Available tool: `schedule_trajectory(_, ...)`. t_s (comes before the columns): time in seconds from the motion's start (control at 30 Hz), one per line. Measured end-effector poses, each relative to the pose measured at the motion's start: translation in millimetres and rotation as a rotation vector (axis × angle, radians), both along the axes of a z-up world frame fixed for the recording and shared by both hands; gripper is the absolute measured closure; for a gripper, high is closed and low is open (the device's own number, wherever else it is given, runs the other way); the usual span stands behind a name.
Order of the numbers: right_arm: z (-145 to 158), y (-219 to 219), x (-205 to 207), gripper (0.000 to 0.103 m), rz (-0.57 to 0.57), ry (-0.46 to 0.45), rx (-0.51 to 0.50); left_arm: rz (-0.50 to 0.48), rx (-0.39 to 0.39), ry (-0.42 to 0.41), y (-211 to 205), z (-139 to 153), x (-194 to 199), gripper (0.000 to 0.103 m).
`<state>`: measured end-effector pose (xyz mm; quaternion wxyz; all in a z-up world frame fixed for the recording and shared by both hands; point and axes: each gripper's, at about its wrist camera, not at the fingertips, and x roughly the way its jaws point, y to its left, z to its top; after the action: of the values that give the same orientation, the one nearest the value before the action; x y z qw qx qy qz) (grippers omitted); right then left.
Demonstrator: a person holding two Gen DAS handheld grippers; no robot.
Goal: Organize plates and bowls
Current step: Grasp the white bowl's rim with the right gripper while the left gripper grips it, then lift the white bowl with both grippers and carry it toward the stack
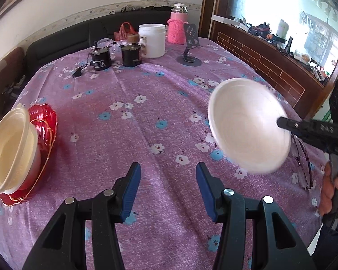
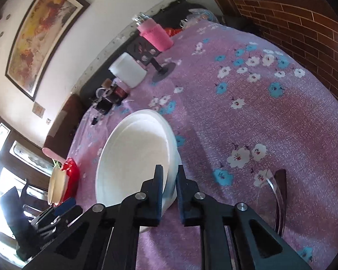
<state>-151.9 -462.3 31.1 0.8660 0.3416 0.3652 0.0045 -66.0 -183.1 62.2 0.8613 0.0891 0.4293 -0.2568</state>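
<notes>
1. Right gripper (image 2: 169, 173): jaws clamped on the rim of the white bowl (image 2: 135, 157), held tilted above the floral tablecloth (image 2: 247, 123).
2. Left gripper (image 1: 167, 171): jaws apart, nothing between them.
3. Cream bowls (image 1: 10, 148) sit stacked on the red plate (image 1: 46, 123), well left.

A matt woven-looking floral tablecloth (image 1: 146, 117) is covering the table; the white bowl (image 1: 247, 126) is looking like smooth plastic, possibly; the far-left red plates (image 1: 45, 123) are gleaming glossy.

White bowl (image 1: 247, 126) tilted, lifted above the cloth; cream bowls (image 1: 11, 148) stacked on red plates (image 1: 45, 130)
</notes>
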Motion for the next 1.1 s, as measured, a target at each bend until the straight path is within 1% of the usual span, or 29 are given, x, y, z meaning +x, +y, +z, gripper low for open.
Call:
schedule_trajectory(0.07,4,7,-4,0.095,0.013,-0.016,0.006,0.002,-0.017,0.015,7,2,2,0.054)
schedule_trajectory(0.2,9,26,-10,0.095,0.076,-0.046,0.068,0.002,-0.084,0.070,28,7,4,0.054)
schedule_trajectory(0.27,10,42,-9,0.095,0.117,-0.044,0.071,-0.003,-0.106,0.082,40,13,0,0.053)
schedule_trajectory(0.3,10,51,-8,0.095,0.131,-0.040,0.066,-0.008,-0.123,0.074,48,17,-5,0.053)
schedule_trajectory(0.33,9,60,-6,0.095,0.151,-0.034,0.067,-0.012,-0.121,0.057,53,21,-10,0.046)
schedule_trajectory(0.4,5,77,0,0.095,0.197,-0.024,0.090,-0.006,-0.110,0.023,63,25,-17,0.042)
schedule_trajectory(0.53,-1,112,12,0.095,0.274,-0.012,0.104,0.038,-0.054,-0.018,84,15,-22,0.042)
schedule_trajectory(0.6,-3,126,17,0.095,0.299,-0.005,0.106,0.061,-0.035,-0.004,96,3,-19,0.042)
schedule_trajectory(0.67,-8,138,23,0.095,0.329,0.010,0.115,0.082,-0.049,0.028,108,-6,-15,0.051)
schedule_trajectory(0.7,-10,144,26,0.095,0.339,0.017,0.113,0.085,-0.061,0.046,112,-10,-12,0.062)
schedule_trajectory(0.73,-11,147,28,0.094,0.346,0.018,0.110,0.085,-0.073,0.061,116,-13,-9,0.069)
schedule_trajectory(0.77,-12,153,30,0.094,0.349,0.021,0.103,0.084,-0.090,0.070,118,-13,-8,0.072)
schedule_trajectory(0.8,-11,156,31,0.094,0.345,0.022,0.090,0.076,-0.110,0.081,120,-14,-6,0.081)
schedule_trajectory(0.83,-10,158,33,0.094,0.348,0.021,0.088,0.068,-0.112,0.084,120,-15,-6,0.089)
schedule_trajectory(0.9,-6,163,35,0.091,0.355,0.023,0.064,0.068,-0.106,0.069,119,-16,-6,0.091)
schedule_trajectory(1.03,-1,175,39,0.090,0.338,0.038,-0.040,0.070,-0.099,0.048,116,-18,-4,0.091)
schedule_trajectory(1.1,0,178,39,0.090,0.331,0.039,-0.058,0.070,-0.088,0.034,114,-19,-4,0.091)
